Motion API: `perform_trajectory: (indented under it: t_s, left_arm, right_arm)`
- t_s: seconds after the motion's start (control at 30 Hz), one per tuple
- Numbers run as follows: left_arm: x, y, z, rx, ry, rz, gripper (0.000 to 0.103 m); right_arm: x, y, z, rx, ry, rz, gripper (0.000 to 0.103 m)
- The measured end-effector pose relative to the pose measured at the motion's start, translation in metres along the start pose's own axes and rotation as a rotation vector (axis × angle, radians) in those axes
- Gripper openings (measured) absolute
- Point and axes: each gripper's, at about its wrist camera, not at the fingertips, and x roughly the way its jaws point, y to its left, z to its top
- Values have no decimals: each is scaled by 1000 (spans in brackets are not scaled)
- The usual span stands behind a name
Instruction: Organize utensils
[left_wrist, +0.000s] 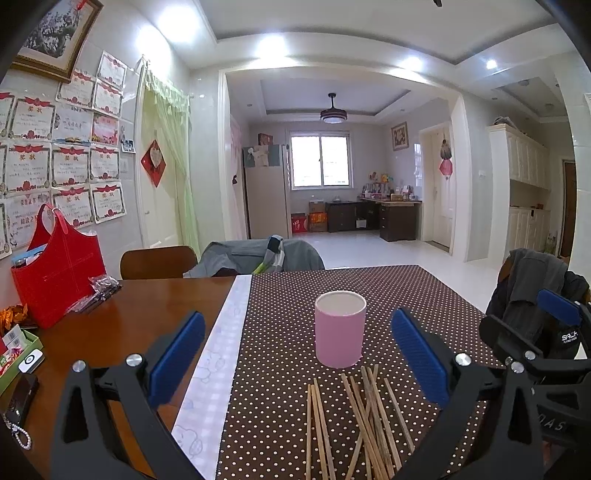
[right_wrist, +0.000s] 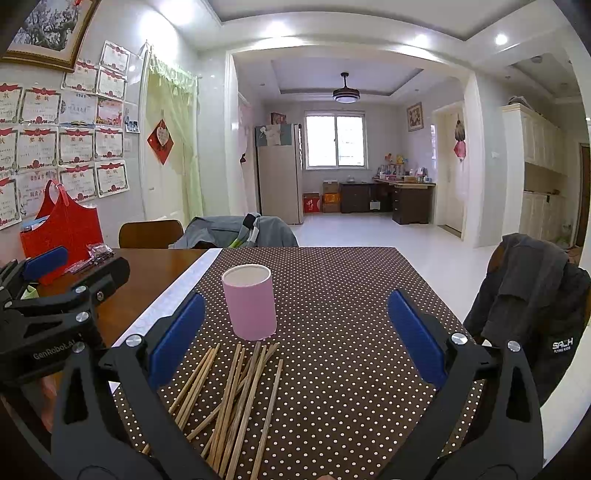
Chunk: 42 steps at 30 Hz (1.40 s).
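Fingers (left_wrist: 417, 354) spread wide; chopsticks (left_wrist: 354, 421) loose on dotted tablecloth (left_wrist: 406, 295).

A pink cylindrical cup (left_wrist: 340, 328) stands upright on a brown polka-dotted tablecloth (left_wrist: 406, 295) that covers the right part of a wooden table (left_wrist: 147, 306). Just before the cup lies a loose pile of wooden chopsticks (left_wrist: 364, 421), some crossing one another, their far ends near the cup's base. Left of the cloth, on the bare wood, a red felt bag (left_wrist: 59, 269) stands by the wall. Behind the table are two chairs, one draped with a grey jacket (left_wrist: 255, 256).
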Motion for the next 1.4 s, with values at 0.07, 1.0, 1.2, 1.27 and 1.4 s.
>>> perform_trajectory:
  t_s: [0.07,1.0,1.2,1.27,1.4]
  left_arm:
    - [1,1,0,1,2,2,99]
    - [30,11,-19,0,128,-37,99]
    - [51,14,-32,22,263,-48,99]
    - [62,18,-43,48,341,-54,99]
    - [87,34,-68,70,508,-44,99]
  right_arm:
    - [2,0,1,0,5,1,97]
    - [26,6,-16,-15,92,54,97]
    - [39,3,-30,-12,186,59,97]
    - [54,-1,-38,1,286,56,97]
    - [73,-8,-56,-2,399,40,97]
